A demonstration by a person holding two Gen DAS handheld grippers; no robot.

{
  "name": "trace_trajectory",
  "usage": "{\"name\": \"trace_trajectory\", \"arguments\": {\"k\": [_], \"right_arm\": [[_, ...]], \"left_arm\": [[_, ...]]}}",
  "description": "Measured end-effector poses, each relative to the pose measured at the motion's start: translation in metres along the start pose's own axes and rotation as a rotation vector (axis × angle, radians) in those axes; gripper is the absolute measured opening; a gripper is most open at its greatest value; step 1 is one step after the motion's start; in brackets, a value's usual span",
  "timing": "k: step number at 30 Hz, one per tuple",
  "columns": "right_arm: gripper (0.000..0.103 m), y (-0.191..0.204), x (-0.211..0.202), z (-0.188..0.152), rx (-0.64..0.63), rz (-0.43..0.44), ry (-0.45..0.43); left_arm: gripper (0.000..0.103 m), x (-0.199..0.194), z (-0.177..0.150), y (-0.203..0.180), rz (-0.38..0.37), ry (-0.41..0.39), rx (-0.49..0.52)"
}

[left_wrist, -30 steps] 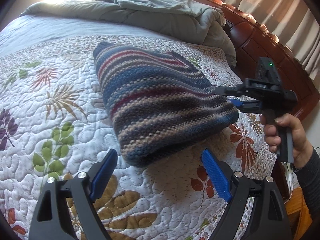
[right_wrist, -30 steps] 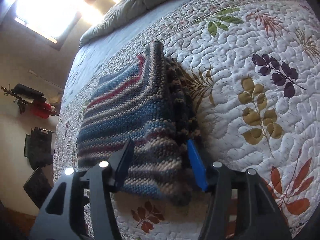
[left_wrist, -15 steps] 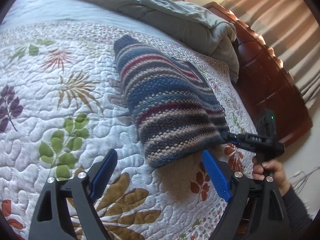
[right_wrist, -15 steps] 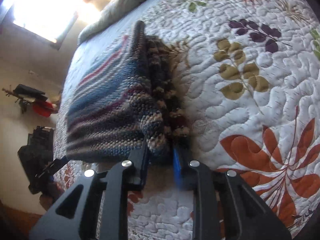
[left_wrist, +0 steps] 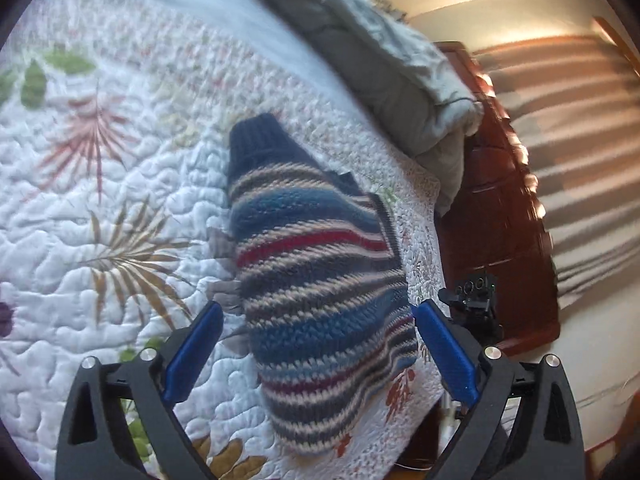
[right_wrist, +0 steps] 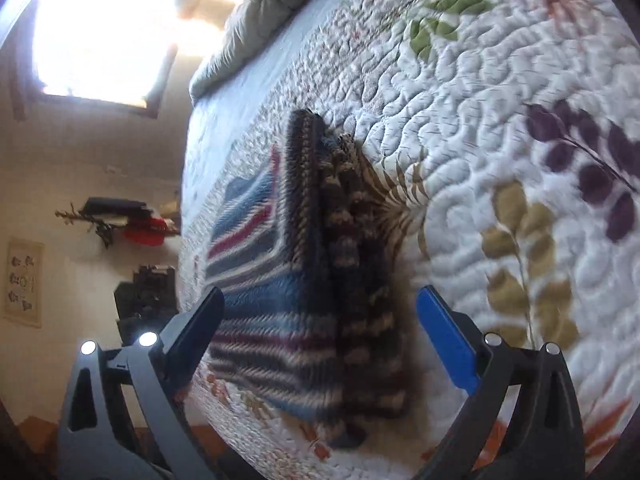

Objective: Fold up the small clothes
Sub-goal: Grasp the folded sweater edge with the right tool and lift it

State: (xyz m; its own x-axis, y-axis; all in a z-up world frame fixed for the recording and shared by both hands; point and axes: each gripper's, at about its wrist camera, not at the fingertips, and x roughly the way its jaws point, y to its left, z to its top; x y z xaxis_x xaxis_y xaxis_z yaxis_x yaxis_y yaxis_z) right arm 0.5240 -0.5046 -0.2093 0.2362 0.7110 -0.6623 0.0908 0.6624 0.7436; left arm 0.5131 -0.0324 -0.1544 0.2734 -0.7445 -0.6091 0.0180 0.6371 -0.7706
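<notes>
Folded striped knit sweater [left_wrist: 320, 304] lying on a quilted bedspread [left_wrist: 120, 208], near the bed's edge. No container appears in either view. The knit is chunky, banded in blue, grey, cream and dark red, with a plain navy ribbed end [left_wrist: 256, 140] farthest from the left camera. From the right wrist the stacked layers [right_wrist: 344, 280] show edge-on as a thick pile; their lower corner is blurred. The bedspread is white, stitched in meandering lines, printed with leaves. A rumpled grey comforter [left_wrist: 400, 80] lies beyond, its far part cut off by the frame; a reddish wooden bed frame [left_wrist: 500, 220] stands beside it. Left hand-held gripper [left_wrist: 320, 354]: jaws opening, spread wide, pads clear of the sweater between them. Right hand-held gripper [right_wrist: 320, 342]: jaws opening, likewise wide, gripping nothing. Motion blur softens both views.
</notes>
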Motion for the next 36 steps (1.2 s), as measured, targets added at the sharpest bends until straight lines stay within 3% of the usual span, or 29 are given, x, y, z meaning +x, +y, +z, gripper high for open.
{"name": "trace_trajectory", "arguments": {"k": [4, 8, 17, 18, 19, 22, 23, 29, 36], "right_arm": [[0.097, -0.002, 0.037, 0.011, -0.014, 0.005, 0.101], [0.099, 0.009, 0.059, 0.012, -0.064, 0.028, 0.146], [0.097, 0.022, 0.082, 0.029, -0.107, 0.046, 0.174], [0.092, 0.023, 0.083, 0.028, -0.121, 0.029, 0.174], [0.076, 0.021, 0.076, 0.023, -0.132, 0.015, 0.176], [0.054, 0.016, 0.074, 0.022, -0.137, 0.029, 0.179], [0.052, 0.014, 0.071, 0.021, -0.138, 0.027, 0.170], [0.046, 0.006, 0.064, 0.015, -0.142, 0.022, 0.123], [0.042, 0.013, 0.051, 0.000, -0.140, -0.044, 0.072]], "left_arm": [[0.099, 0.026, 0.014, 0.020, 0.010, 0.054, -0.065], [0.099, 0.043, 0.019, 0.031, -0.042, 0.061, -0.094], [0.099, 0.081, 0.017, 0.026, -0.111, 0.163, -0.020], [0.099, 0.084, 0.017, 0.026, -0.109, 0.167, -0.019], [0.098, 0.085, 0.017, 0.026, -0.121, 0.171, -0.010], [0.090, 0.088, 0.016, 0.025, -0.122, 0.175, 0.003], [0.082, 0.090, 0.016, 0.024, -0.114, 0.188, 0.006], [0.065, 0.092, 0.019, 0.013, -0.043, 0.189, 0.024], [0.058, 0.089, 0.019, -0.010, 0.017, 0.166, 0.076]]}}
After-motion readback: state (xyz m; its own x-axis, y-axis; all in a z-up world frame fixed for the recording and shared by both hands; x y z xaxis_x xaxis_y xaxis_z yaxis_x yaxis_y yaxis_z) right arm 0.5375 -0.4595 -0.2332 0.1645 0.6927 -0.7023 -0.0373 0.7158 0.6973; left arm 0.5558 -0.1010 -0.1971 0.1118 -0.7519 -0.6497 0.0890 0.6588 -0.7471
